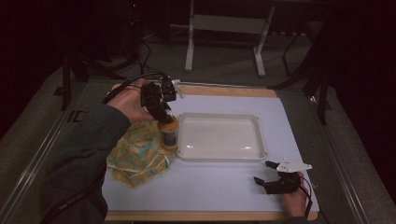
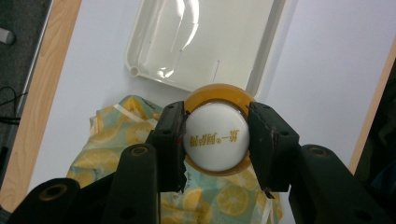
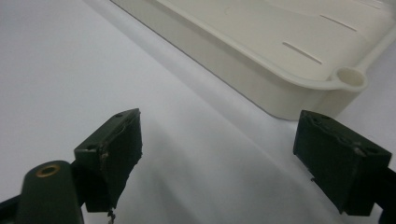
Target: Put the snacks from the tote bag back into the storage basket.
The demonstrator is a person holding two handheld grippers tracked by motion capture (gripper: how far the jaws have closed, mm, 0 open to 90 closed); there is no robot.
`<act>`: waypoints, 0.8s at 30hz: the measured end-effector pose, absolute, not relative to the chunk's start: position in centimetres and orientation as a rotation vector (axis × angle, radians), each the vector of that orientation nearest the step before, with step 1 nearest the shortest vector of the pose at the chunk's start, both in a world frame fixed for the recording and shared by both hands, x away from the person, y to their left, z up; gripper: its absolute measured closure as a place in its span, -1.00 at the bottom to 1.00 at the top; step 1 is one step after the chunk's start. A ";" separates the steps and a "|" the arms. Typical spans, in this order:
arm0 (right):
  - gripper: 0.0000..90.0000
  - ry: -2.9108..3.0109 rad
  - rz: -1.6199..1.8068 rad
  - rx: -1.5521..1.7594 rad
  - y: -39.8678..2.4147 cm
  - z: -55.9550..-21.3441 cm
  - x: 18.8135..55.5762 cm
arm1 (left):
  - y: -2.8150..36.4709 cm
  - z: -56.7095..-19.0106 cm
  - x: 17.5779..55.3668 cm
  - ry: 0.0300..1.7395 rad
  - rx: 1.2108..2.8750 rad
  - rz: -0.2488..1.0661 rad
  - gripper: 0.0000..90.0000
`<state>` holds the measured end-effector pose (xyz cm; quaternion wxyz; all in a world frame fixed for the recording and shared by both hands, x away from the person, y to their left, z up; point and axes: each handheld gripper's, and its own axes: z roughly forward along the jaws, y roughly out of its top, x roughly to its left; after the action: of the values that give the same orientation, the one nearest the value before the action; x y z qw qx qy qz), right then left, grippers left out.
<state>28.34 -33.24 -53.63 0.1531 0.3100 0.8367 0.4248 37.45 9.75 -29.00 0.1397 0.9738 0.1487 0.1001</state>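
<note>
I am working at a bench [image 1: 289, 135] covered by a white sheet. A cream tray [image 1: 219, 156] is lying at its centre, and nothing is resting in it. A lemon-print cloth [image 1: 135, 161] is lying bunched just left of the tray.

My left gripper [image 1: 164, 117] is grasping a small jar [image 1: 169, 135] by its top, above the near edge of the cloth and just beside the tray's left wall. The high view is not settling whether the jar is lifted clear or touching the cloth. My right gripper [image 1: 265, 172] is resting released near the tray's front right corner, jaws standing wide with nothing between them.

Judgement on progress: the pick-up is done; the jar is in hand but not yet in the tray. Carrying it over the wall and setting it down is what is remaining, if the tray is the goal.

The left gripper view is showing what the high view is not: the jar's white lid [image 2: 215, 140] with orange lettering, amber rim around it, both pads pressing its sides. The right gripper view is showing the tray's corner hole [image 3: 351, 77] and slots in its floor.
</note>
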 end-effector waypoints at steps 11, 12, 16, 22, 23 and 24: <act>-0.66 2.400 1.215 0.886 -33.2 -53.6 28.3 | 8.3 -29.7 37.7 0.396 2.824 0.277 0.31; -0.66 2.401 1.214 0.887 -33.2 -53.6 28.3 | 8.2 -29.8 37.7 0.395 2.824 0.276 0.31; -0.67 2.402 1.213 0.887 -33.2 -53.6 28.3 | 7.7 -30.0 37.8 0.387 2.824 0.268 0.30; -0.66 2.402 1.213 0.888 -33.2 -53.6 28.3 | 7.0 -30.5 37.8 0.375 2.813 0.262 0.31; -0.66 2.402 1.213 0.887 -33.2 -53.6 28.3 | 6.9 -30.6 37.9 0.369 2.814 0.262 0.30; -0.66 2.401 1.213 0.885 -33.2 -53.6 28.3 | 6.7 -30.8 37.9 0.367 2.813 0.259 0.31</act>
<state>28.34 -33.19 -53.64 0.1541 0.3089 0.8377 0.4231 37.91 6.73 -30.77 0.1459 0.9770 0.1273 0.0899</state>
